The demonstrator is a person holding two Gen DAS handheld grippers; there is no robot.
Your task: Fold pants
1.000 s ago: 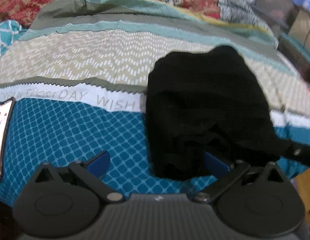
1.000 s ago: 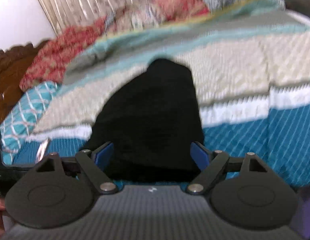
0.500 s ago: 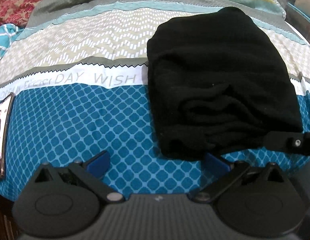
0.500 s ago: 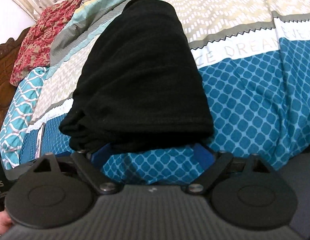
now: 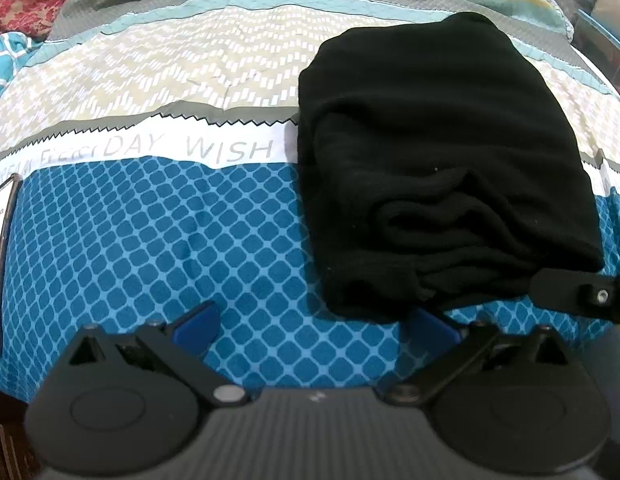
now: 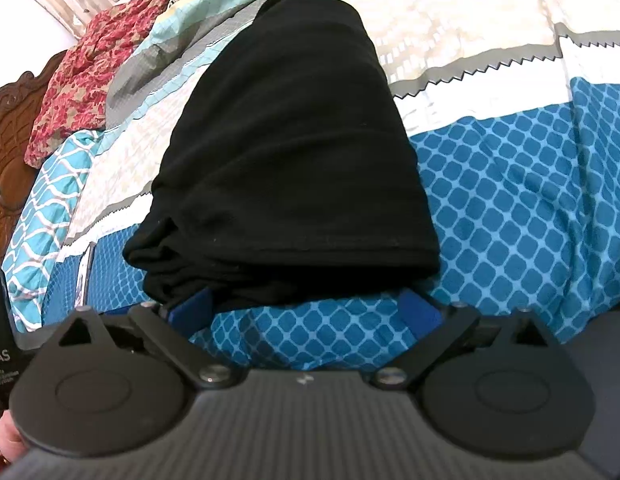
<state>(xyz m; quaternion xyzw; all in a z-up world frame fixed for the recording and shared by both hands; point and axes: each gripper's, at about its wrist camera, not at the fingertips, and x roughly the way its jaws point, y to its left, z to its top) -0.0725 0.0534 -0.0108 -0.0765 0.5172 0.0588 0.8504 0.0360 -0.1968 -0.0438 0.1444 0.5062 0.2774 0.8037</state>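
Note:
The black pants point(image 5: 437, 160) lie folded in a thick stack on the patterned bedspread point(image 5: 150, 232), with layered edges toward me. They also show in the right wrist view point(image 6: 294, 152). My left gripper point(image 5: 315, 326) is open and empty, just in front of the stack's near left corner. My right gripper point(image 6: 306, 310) is open and empty, its blue fingertips point(image 6: 419, 308) at the stack's near edge. Part of the right gripper point(image 5: 581, 294) shows at the right of the left wrist view.
A phone point(image 5: 0, 264) lies on the bedspread at the far left. A red floral cloth point(image 6: 82, 76) and a wooden headboard point(image 6: 10, 120) are at the back left. The bed's front edge runs just below the grippers.
Both grippers have drawn closer to the near edge of the folded pants and steadied. Both stay open. The pants have not moved.

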